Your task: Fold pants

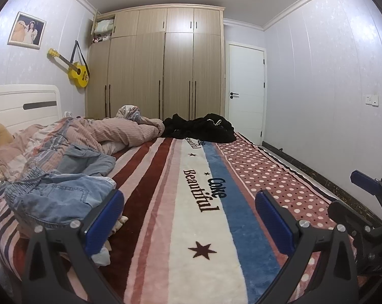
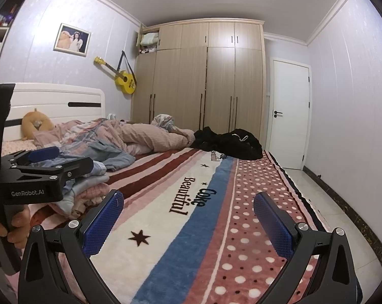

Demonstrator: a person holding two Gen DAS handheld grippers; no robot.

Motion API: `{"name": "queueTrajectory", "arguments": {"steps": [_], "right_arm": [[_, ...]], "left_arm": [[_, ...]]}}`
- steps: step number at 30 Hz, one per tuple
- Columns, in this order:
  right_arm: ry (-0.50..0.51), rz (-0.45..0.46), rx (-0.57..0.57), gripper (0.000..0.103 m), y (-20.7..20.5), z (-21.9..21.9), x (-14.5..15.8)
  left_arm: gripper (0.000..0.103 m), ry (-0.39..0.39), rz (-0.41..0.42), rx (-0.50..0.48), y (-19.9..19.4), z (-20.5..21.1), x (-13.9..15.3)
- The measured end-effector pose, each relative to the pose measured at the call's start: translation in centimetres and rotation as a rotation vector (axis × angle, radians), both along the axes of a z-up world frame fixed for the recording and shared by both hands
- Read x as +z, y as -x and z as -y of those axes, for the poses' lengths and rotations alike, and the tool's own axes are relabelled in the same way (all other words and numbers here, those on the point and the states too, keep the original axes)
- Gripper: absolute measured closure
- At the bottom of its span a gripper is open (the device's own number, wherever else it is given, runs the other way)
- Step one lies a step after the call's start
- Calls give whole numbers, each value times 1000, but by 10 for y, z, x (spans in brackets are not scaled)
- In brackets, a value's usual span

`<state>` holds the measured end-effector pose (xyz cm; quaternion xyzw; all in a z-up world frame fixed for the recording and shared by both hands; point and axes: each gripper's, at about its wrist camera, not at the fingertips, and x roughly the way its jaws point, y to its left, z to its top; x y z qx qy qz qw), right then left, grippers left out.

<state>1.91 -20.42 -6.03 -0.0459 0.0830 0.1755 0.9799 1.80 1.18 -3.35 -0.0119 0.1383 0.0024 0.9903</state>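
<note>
Both the left gripper and right gripper gape wide, holding nothing; the denim pants lie crumpled near the blanket's left edge, so a grab could snag neighbouring clothes

Crumpled light-blue denim pants on bed

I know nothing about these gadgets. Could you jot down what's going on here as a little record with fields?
Place: bedroom, bed under a striped blanket
Left gripper: open, empty, above the blanket
Right gripper: open, empty, above the blanket
Pants: crumpled blue jeans beside the left gripper, not yet folded
Other clothes: black garment pile at the bed's far edge; pink quilt bunched near the headboard
Wall: yellow guitar
Back: wooden wardrobe, white door shut
</note>
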Motion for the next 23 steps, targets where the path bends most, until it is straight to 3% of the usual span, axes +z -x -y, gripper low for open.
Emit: {"name": "queueTrajectory", "arguments": {"steps": [23], "right_arm": [[-6, 2, -10, 1, 8, -7, 3]], "left_arm": [[1, -3, -1, 5, 1, -2, 1]]}}
